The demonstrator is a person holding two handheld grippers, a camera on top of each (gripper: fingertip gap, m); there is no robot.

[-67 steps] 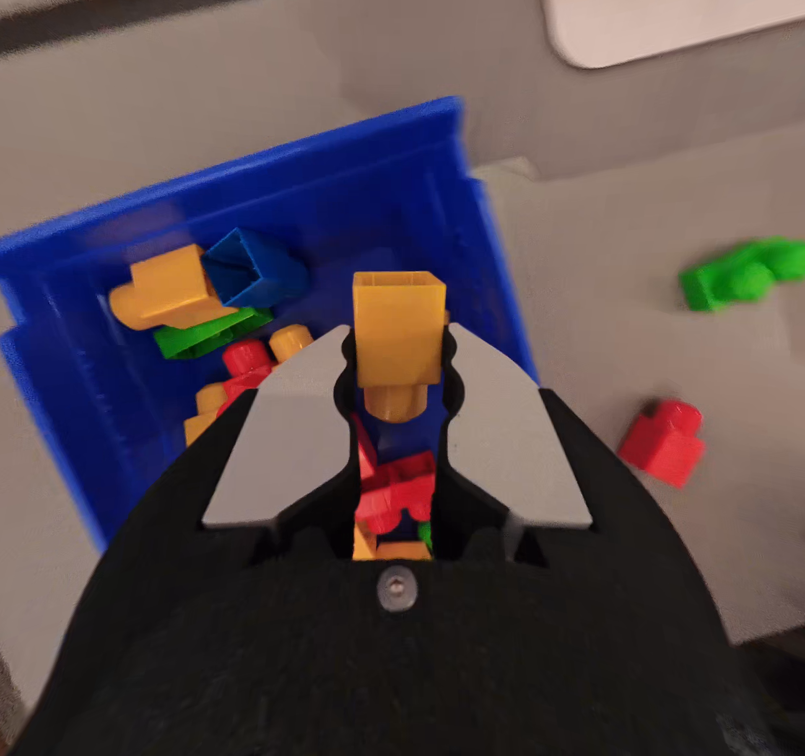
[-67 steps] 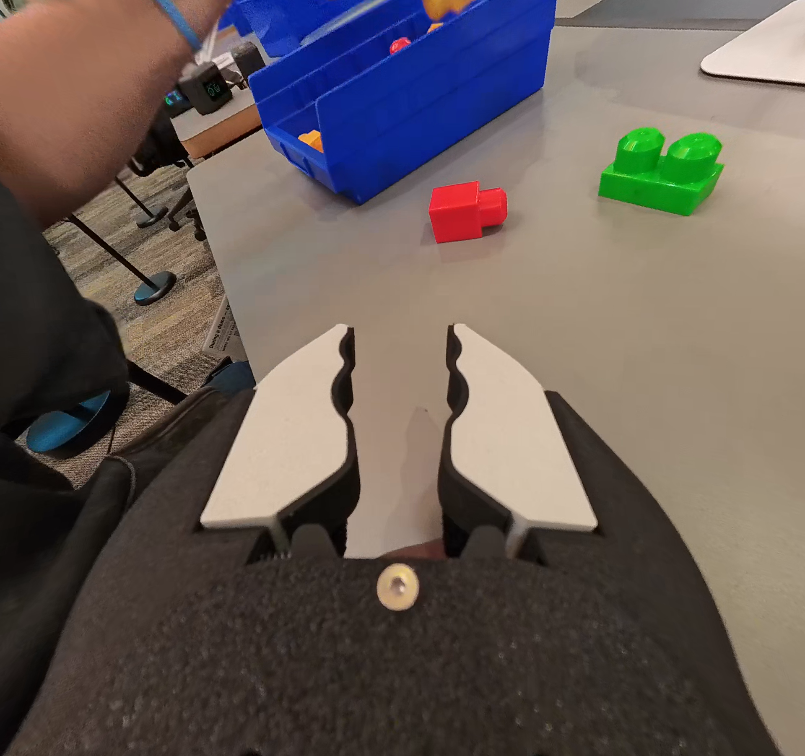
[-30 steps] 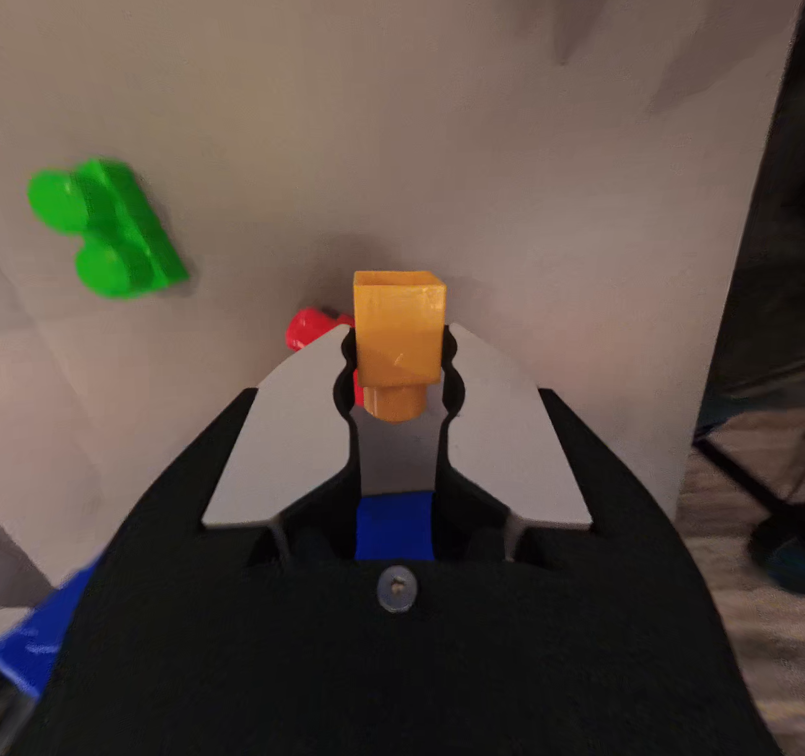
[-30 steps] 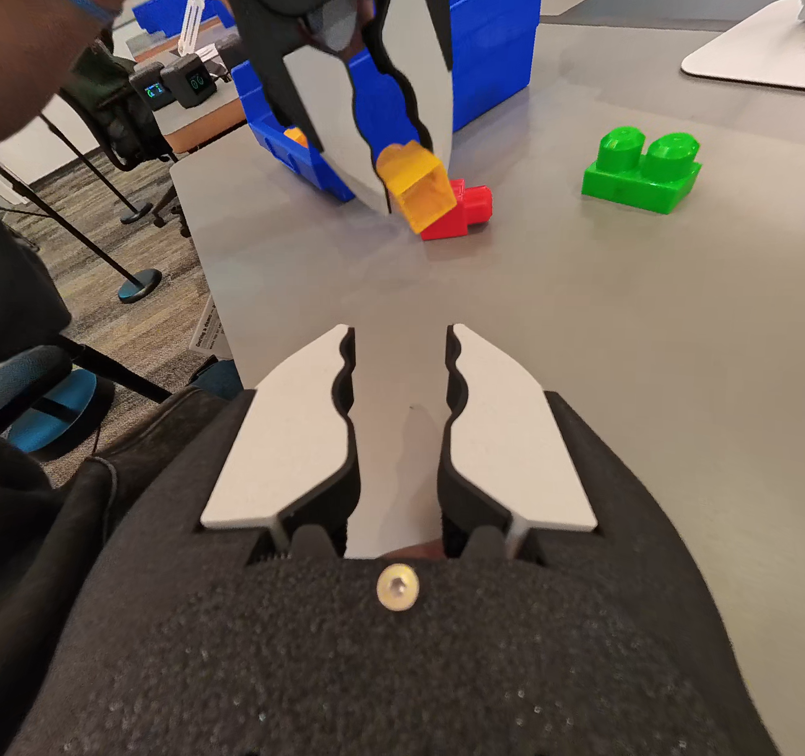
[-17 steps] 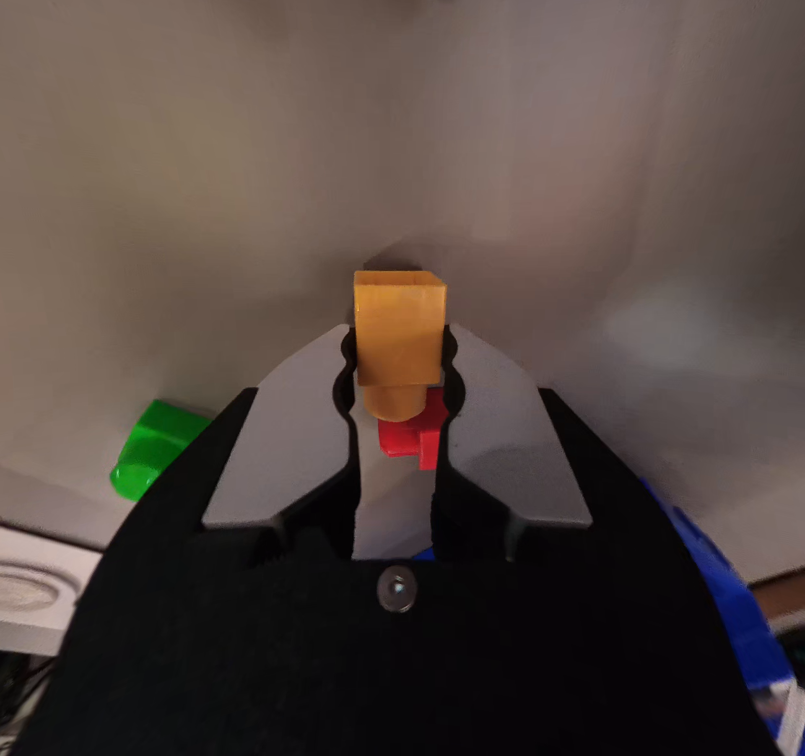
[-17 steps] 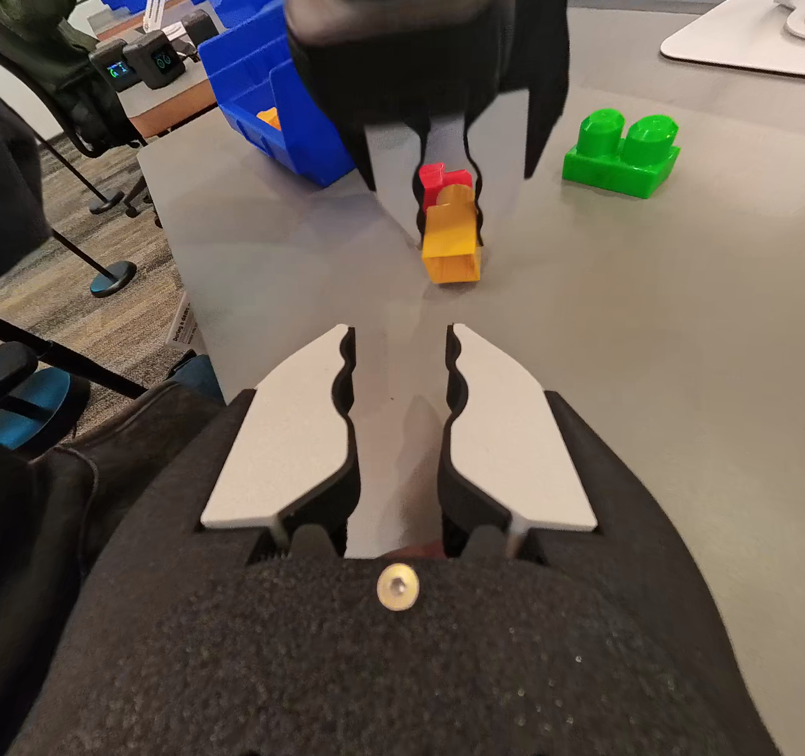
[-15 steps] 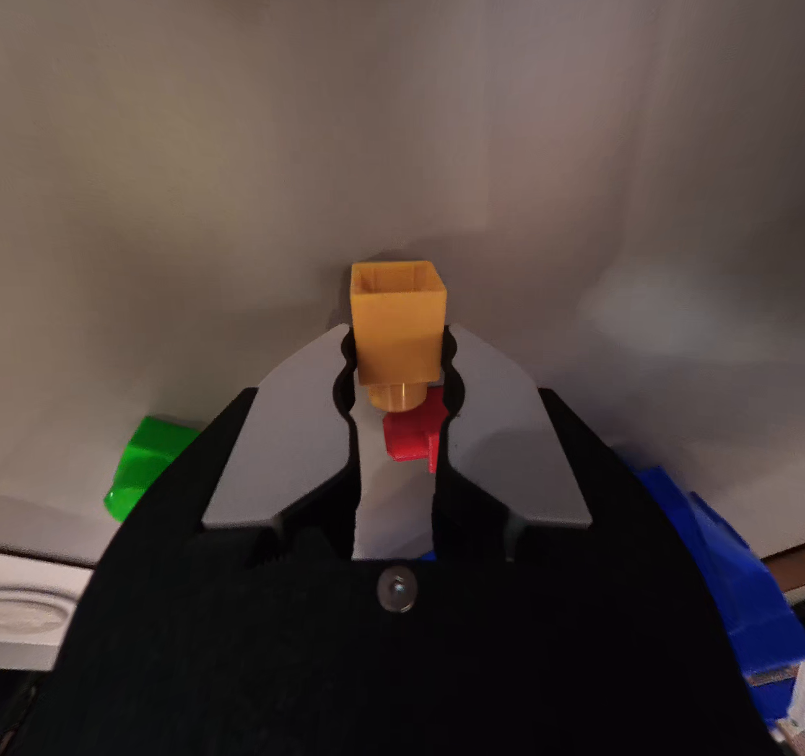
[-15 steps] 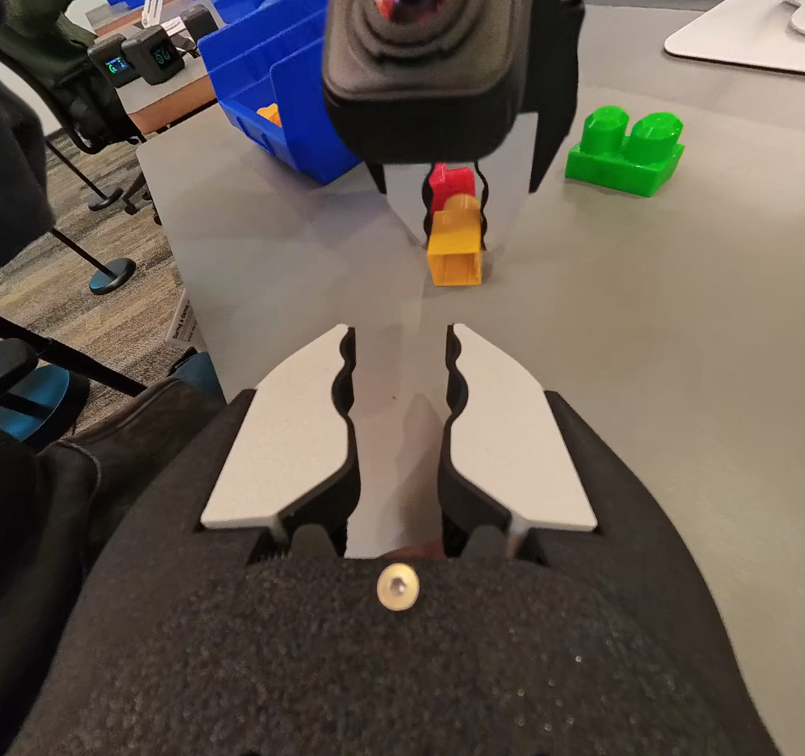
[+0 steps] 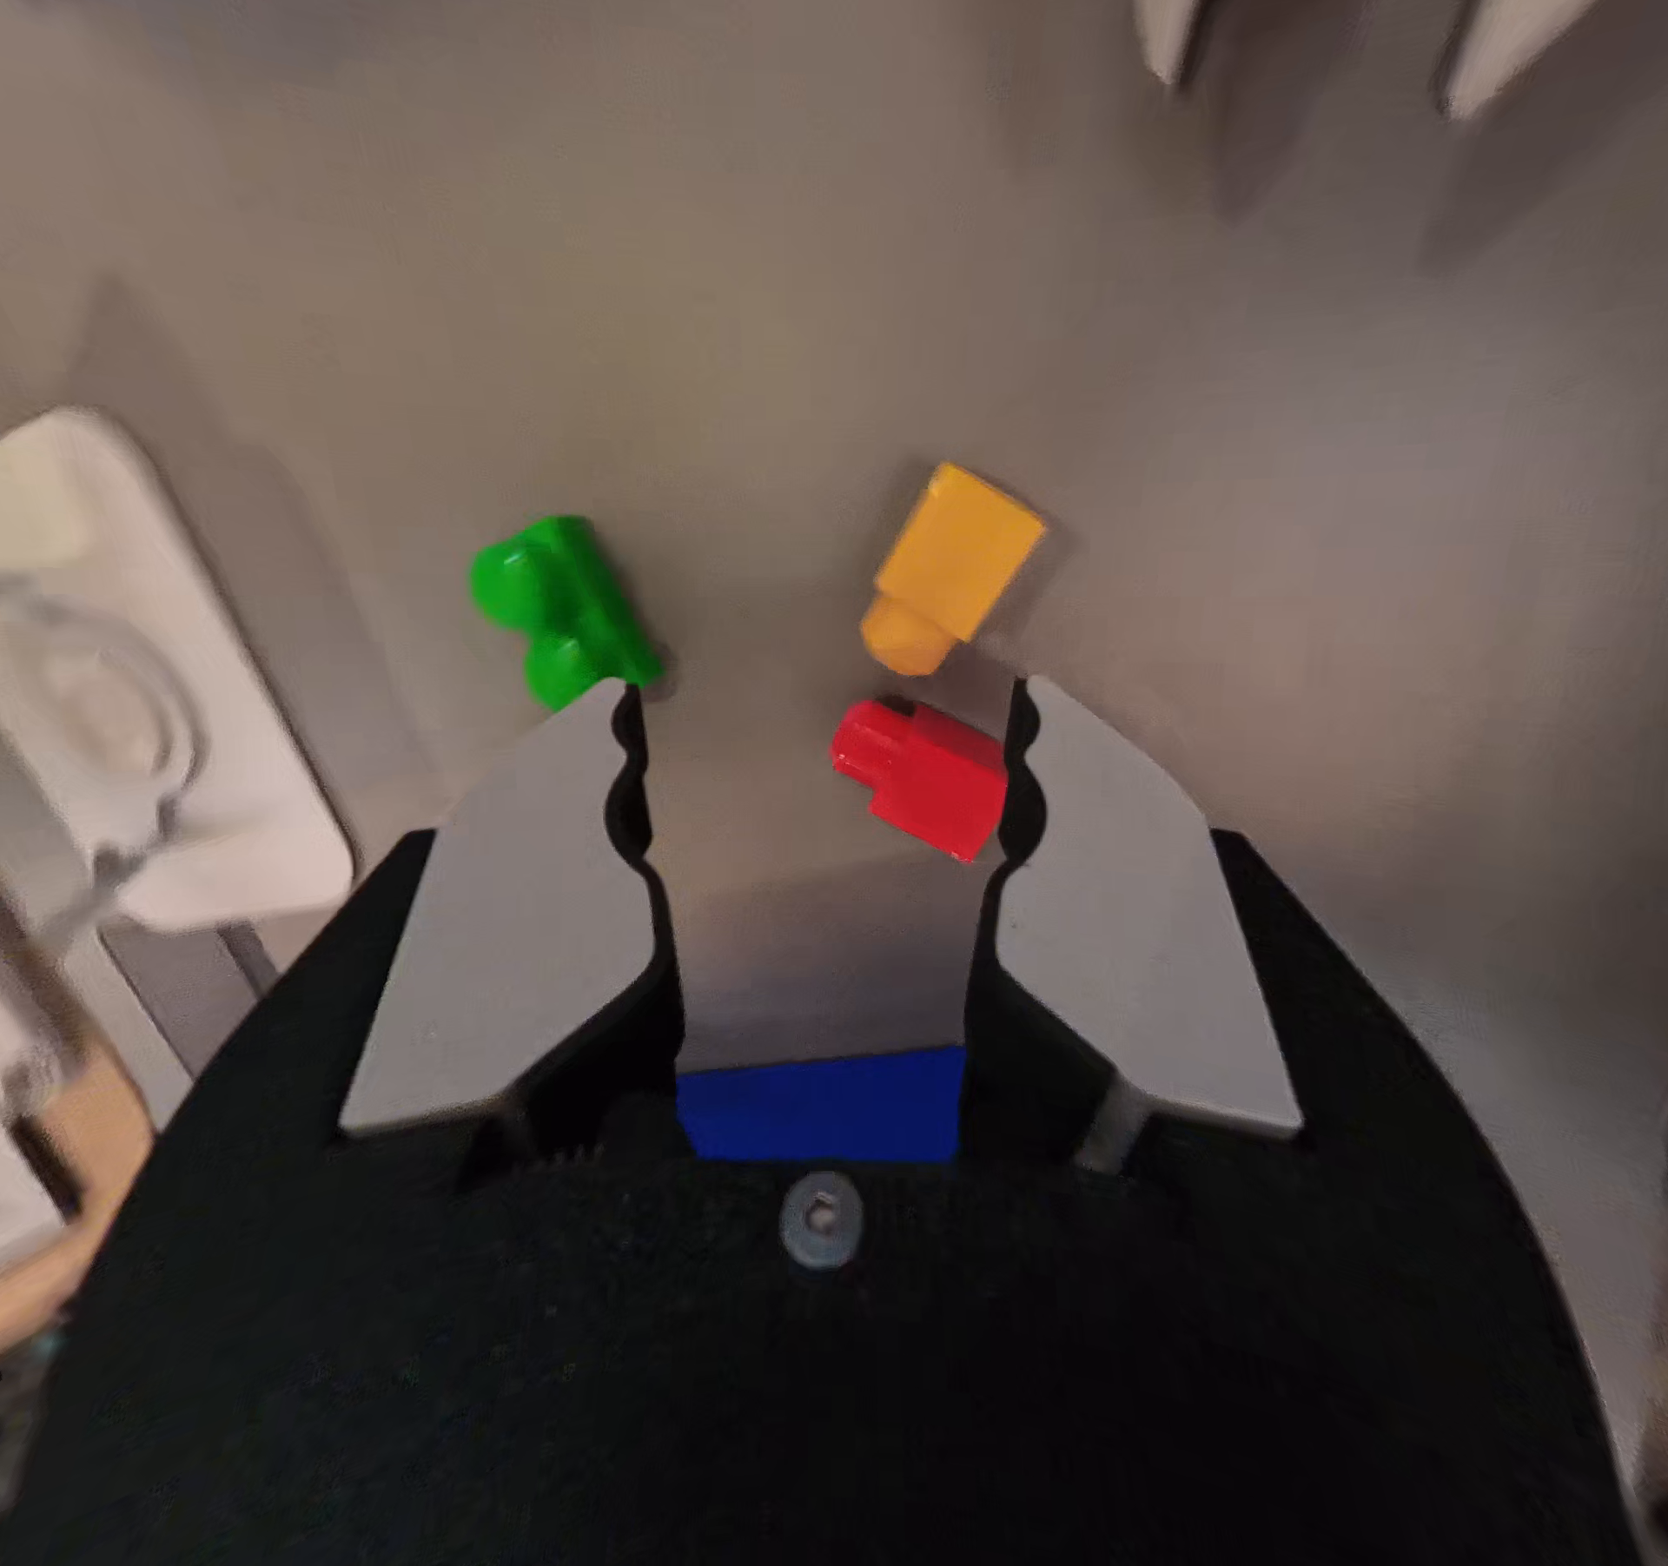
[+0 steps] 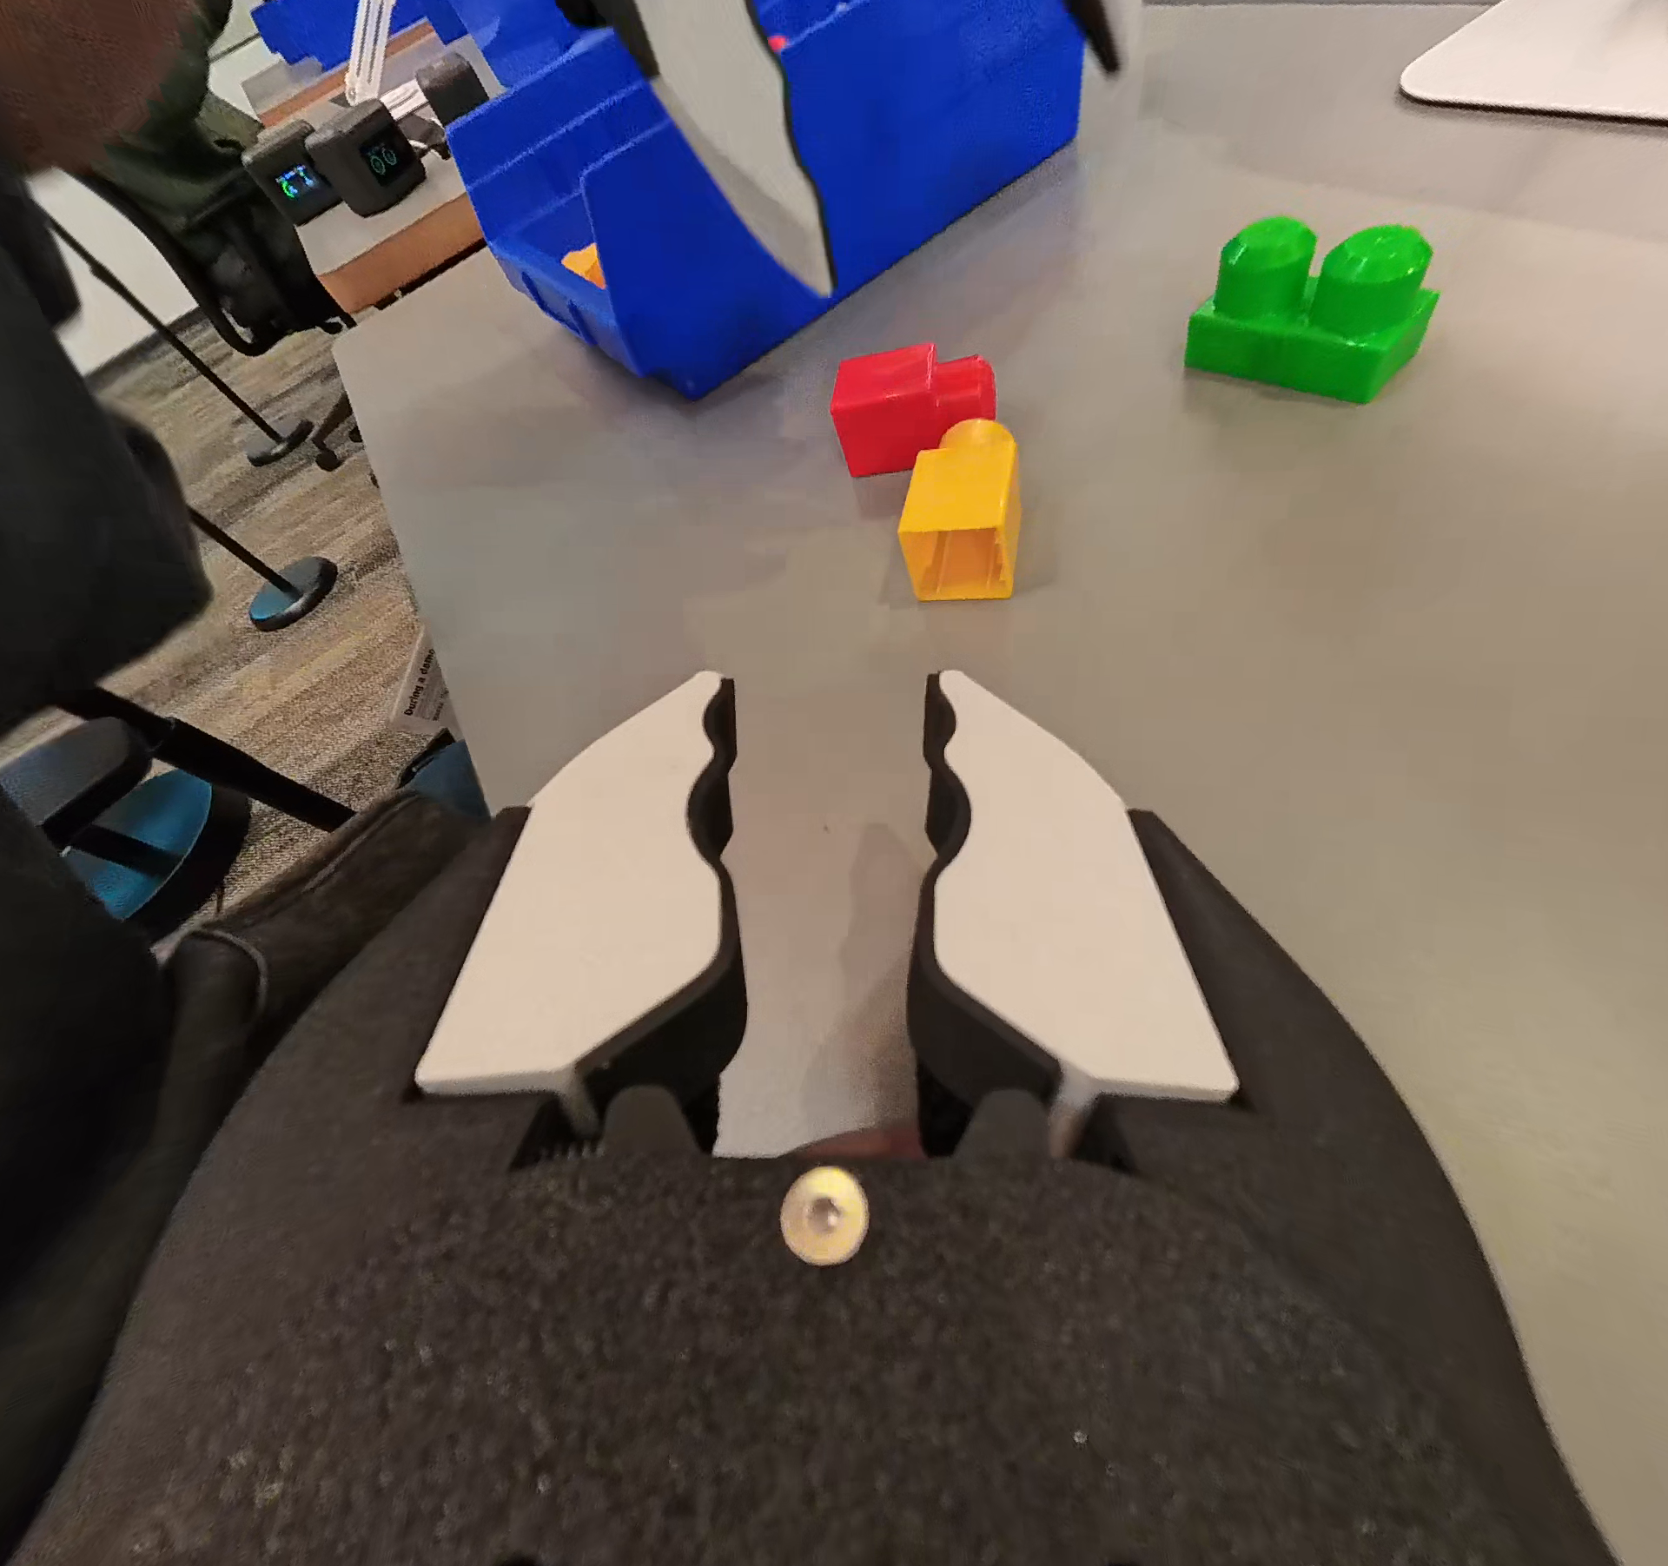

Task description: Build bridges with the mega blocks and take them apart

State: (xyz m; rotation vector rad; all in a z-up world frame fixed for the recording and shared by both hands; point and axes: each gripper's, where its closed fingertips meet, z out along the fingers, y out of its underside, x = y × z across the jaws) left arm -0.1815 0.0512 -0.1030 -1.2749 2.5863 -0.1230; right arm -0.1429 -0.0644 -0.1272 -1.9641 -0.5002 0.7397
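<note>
We note the left gripper spread wide and empty above the grey worktop. The yellow block lies on its side, just beside the red block; the green block sits well apart. Our right gripper hangs partly open, empty.

— How do the grippers look?
— The left gripper and the right gripper have a black body, two pale grey fingers with wavy black pads, and one silver screw.
</note>
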